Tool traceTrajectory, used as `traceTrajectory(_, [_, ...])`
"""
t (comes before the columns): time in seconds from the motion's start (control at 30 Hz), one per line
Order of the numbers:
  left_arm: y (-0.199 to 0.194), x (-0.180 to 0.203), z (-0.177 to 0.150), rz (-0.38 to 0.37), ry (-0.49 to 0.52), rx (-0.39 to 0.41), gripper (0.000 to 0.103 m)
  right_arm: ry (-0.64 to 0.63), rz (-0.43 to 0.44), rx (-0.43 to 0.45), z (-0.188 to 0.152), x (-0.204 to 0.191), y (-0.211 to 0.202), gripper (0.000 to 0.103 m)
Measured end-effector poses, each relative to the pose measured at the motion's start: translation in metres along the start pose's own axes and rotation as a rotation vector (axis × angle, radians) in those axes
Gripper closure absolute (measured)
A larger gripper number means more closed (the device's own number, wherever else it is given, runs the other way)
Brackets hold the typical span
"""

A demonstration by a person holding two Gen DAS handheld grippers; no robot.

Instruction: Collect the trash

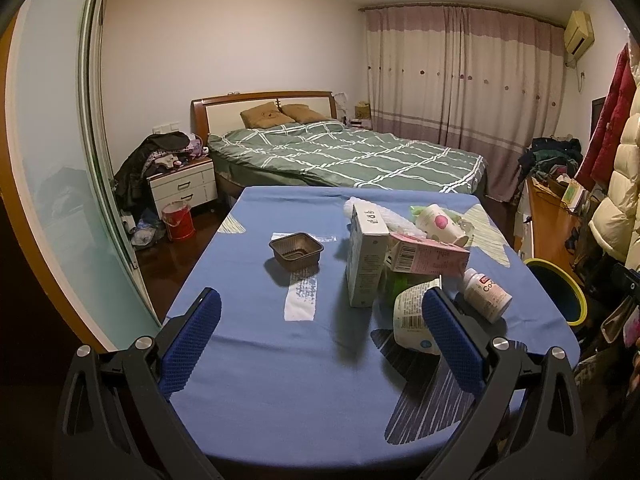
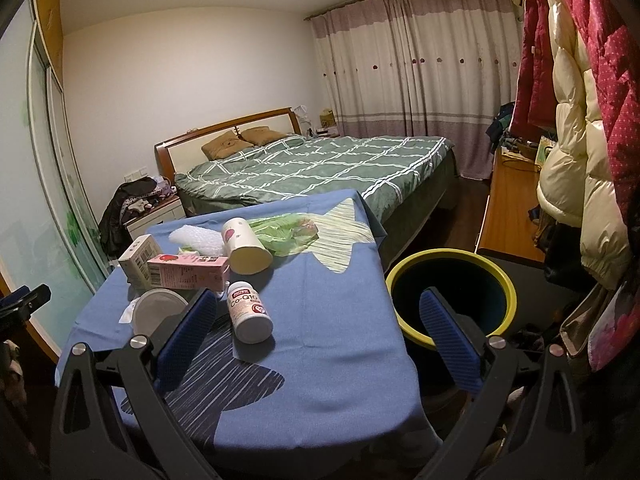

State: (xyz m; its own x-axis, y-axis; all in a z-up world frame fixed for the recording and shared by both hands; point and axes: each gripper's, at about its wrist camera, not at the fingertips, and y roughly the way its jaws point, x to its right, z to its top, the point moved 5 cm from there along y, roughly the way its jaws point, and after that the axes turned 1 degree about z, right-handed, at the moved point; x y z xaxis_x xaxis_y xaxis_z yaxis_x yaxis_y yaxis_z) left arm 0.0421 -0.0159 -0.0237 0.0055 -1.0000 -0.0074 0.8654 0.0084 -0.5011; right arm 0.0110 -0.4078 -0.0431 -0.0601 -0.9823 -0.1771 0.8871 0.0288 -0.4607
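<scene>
Bedroom clutter fills the background, with a bed beyond a desk [image 2: 320,344] draped in blue cloth, where the trash lies heaped. Both grippers hover above the near edge, spread wide and holding nothing.

For the right gripper [image 2: 318,316], the white pill bottle [image 2: 249,312] is the closest piece: it lies on its side just ahead and a little left of centre, between the two fingers but nearer the left one. Its long axis runs roughly away from the gripper, cap end far and base end near, so the fingers could probably close across its width with only a small shift left. The yellow-rimmed bin [image 2: 448,292] stands off the desk edge, ahead and to the right, partly behind the right finger.

From the left gripper [image 1: 320,322], that same bottle sits beyond its right finger, past the round tub [image 1: 412,316]. The brown tray [image 1: 296,251] stands alone straight ahead, slightly left, well apart from the pile of cartons [image 1: 424,256] and cup [image 1: 440,222].

By my judgement the right gripper is better placed for both the bottle and the bin.
</scene>
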Motion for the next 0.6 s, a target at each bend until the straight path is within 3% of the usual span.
traceTrajectory(0.6, [0.0039,-0.0013,-0.0021,0.000,-0.003,-0.011,0.004,0.007,0.001,-0.004,-0.0005,0.0007,0.0019,0.006])
